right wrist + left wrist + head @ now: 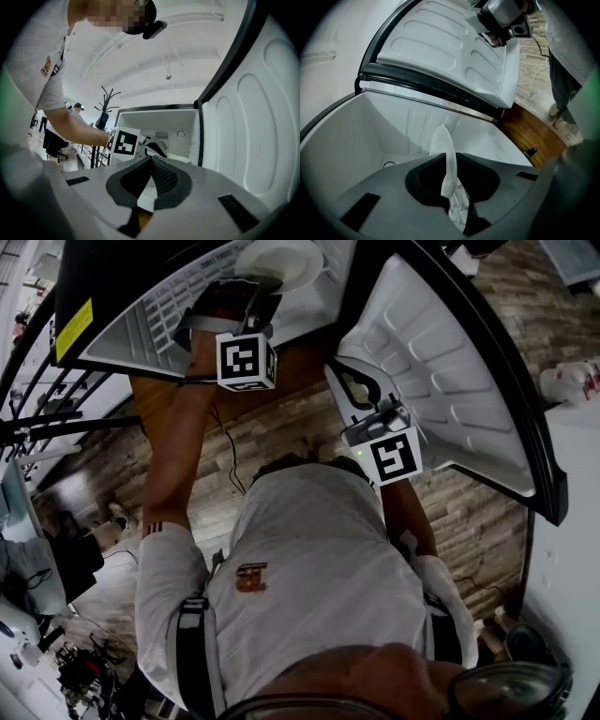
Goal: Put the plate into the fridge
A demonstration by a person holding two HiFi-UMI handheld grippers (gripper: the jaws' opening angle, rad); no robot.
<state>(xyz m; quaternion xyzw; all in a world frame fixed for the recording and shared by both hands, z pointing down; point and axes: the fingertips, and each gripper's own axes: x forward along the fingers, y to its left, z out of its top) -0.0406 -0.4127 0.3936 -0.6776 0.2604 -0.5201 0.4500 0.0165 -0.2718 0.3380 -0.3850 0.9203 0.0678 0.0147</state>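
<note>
Left gripper (451,159) jaws loosely straddle plate (440,138) rim inside fridge (342,145).

You wear a white short-sleeved shirt (309,549) with a small red chest logo (250,577), a striped sleeve hem (153,527) and black straps (191,643), and your grey left gripper (255,292) and right gripper (344,373) each carry a white cube (246,360) with black square markers.

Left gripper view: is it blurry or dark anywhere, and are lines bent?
Left gripper view: dim overall, black corners, fisheye bowing the fridge door; the white plate, edge-on, stays fairly sharp; the right margin smears to greenish blur. Right gripper view: brighter, ceiling nearly washed out.
</note>
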